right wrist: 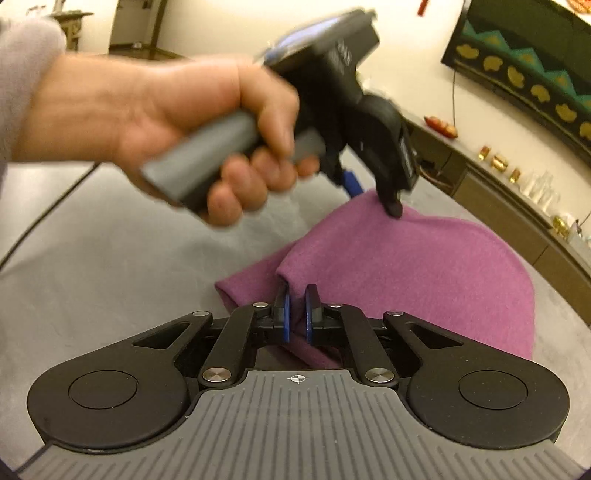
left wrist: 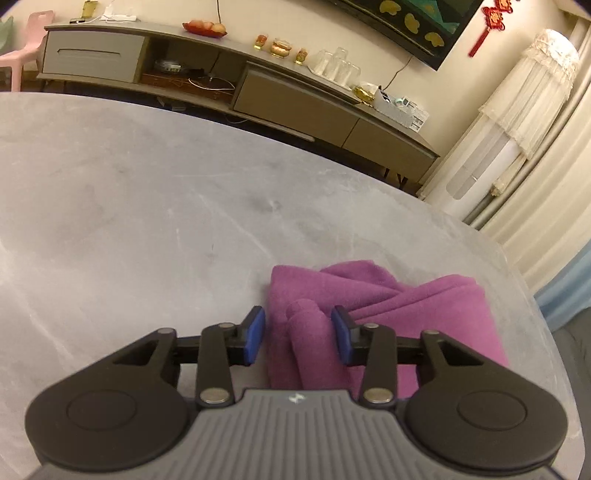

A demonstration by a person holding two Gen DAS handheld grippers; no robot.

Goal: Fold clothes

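Note:
A purple garment (left wrist: 406, 306) lies bunched and partly folded on the grey table (left wrist: 147, 221), near its right edge. My left gripper (left wrist: 298, 334) is open, its blue pads on either side of a rolled purple fold without pinching it. In the right wrist view the garment (right wrist: 424, 266) spreads wide. My right gripper (right wrist: 297, 314) is shut on its near corner, with cloth between the blue pads. A hand (right wrist: 166, 122) holds the left gripper (right wrist: 373, 195) above the garment's far edge, one black fingertip touching the cloth; it is motion-blurred.
A long low cabinet (left wrist: 295, 99) stands beyond the table, carrying a red fruit plate (left wrist: 204, 29), jars and upturned glasses (left wrist: 336, 64). A lace-covered standing unit (left wrist: 517, 122) is at the right and a pink chair (left wrist: 26, 51) at the far left. The table's curved edge (left wrist: 535, 280) runs close to the garment.

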